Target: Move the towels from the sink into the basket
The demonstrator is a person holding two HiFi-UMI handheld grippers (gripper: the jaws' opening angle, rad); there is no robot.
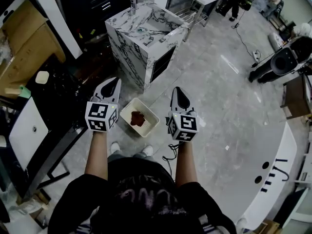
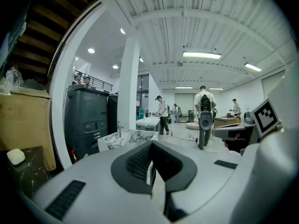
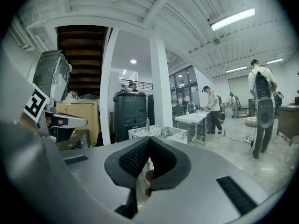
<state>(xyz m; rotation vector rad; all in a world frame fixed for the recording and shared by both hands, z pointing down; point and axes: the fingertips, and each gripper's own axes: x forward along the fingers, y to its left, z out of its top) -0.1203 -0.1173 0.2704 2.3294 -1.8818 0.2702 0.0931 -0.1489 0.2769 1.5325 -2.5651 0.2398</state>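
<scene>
Left gripper [image 1: 113, 82] and right gripper [image 1: 180, 92] both pinched closed — empty; brown towel [image 1: 138, 118] in basket [image 1: 151, 123].

**A:** so what's the left gripper [image 2: 150, 146] actually looking at?

**B:** nothing in it lol, the jaws are pressed together. There's a marble sink [image 2: 125, 138] just past the tips, a dark grey unit [image 2: 86, 120] left of that, and a person with a backpack [image 2: 204, 113] standing off to the right.

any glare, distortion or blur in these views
Head view: wide-angle curving at the edges, pale glare streaks on the floor, basket sharp. Left gripper view: strong fisheye, black corners, ceiling lamp blown out. Right gripper view: same fisheye and black corners.
</scene>
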